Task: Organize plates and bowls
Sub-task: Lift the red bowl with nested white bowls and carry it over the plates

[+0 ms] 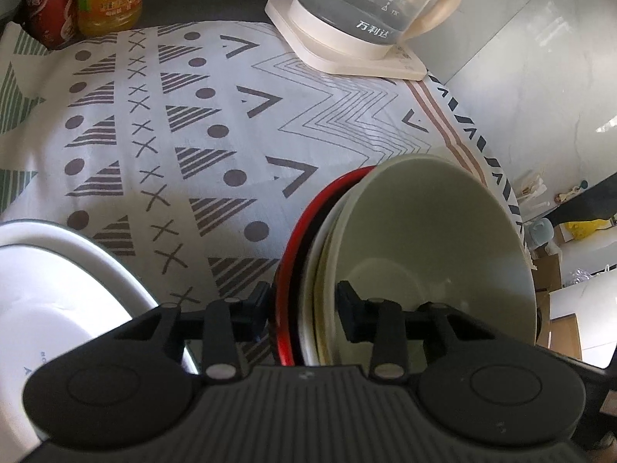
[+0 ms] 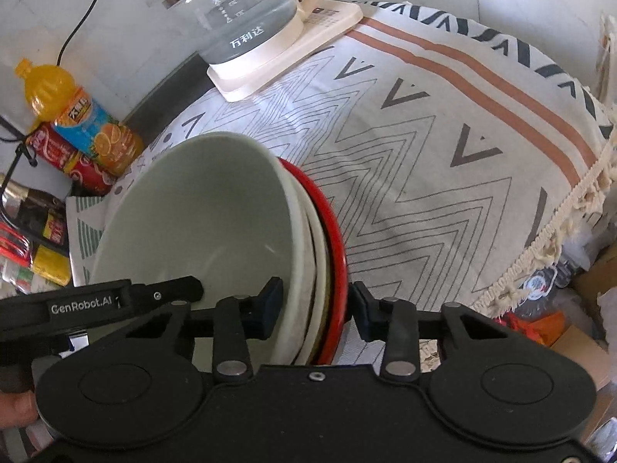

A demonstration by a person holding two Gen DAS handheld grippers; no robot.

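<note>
With the green bowl (image 1: pixel 432 231) already nested in the red-rimmed stack (image 2: pixel 335 239), I have both the left claw (image 1: pixel 304 308) and right claw (image 2: pixel 316 305) clenched on its rims. Remaining, as I judge it: the white plate (image 1: pixel 58 281) on the counter (image 1: pixel 216 123) stays unstacked.

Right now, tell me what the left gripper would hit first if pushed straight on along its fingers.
The left gripper already straddles the nested bowls' rims. Going straight on, its fingers would probably slide down the bowl walls until the body meets those rims; depth is unclear.
</note>
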